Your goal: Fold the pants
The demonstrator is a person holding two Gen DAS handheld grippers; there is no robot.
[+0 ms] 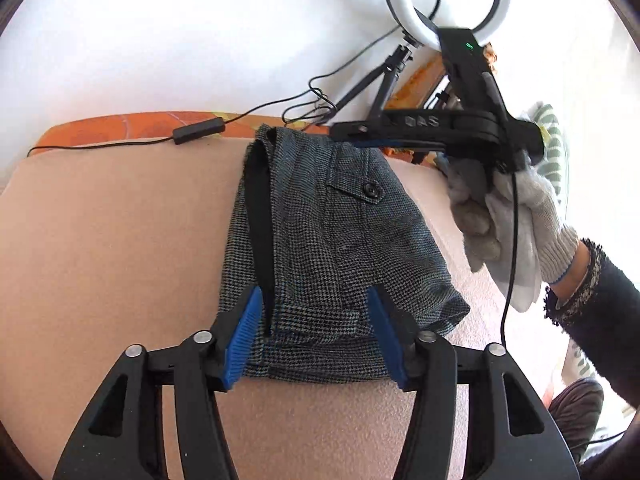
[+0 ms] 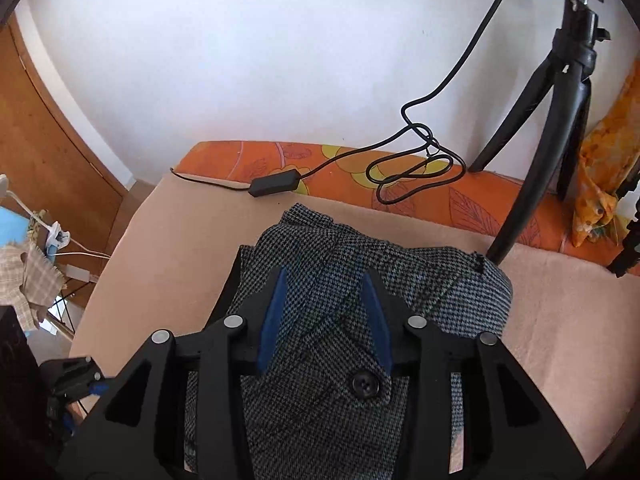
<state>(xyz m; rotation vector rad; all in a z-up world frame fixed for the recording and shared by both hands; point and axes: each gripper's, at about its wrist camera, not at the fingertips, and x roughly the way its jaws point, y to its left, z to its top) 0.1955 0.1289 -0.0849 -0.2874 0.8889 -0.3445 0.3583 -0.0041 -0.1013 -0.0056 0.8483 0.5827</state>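
Note:
Grey houndstooth pants (image 1: 332,248) lie folded into a compact bundle on a beige blanket (image 1: 100,240). A buttoned pocket flap (image 1: 372,190) and a black inner waistband strip (image 1: 260,220) face up. My left gripper (image 1: 314,294) straddles the bundle's near end, its blue pads (image 1: 244,328) spread apart over the cloth and not pinching it. A gloved hand (image 1: 520,216) holds my right gripper (image 1: 354,136) at the far edge. In the right wrist view the right gripper (image 2: 325,274) hovers open over the pants (image 2: 320,400), above the button (image 2: 365,385).
A ring light (image 1: 444,0) on a black tripod (image 2: 552,128) stands at the far right. Its cable and inline switch (image 2: 276,184) lie coiled on the orange floral sheet (image 2: 224,160) along the white wall. A wooden door (image 2: 40,140) and clutter sit off the bed's left.

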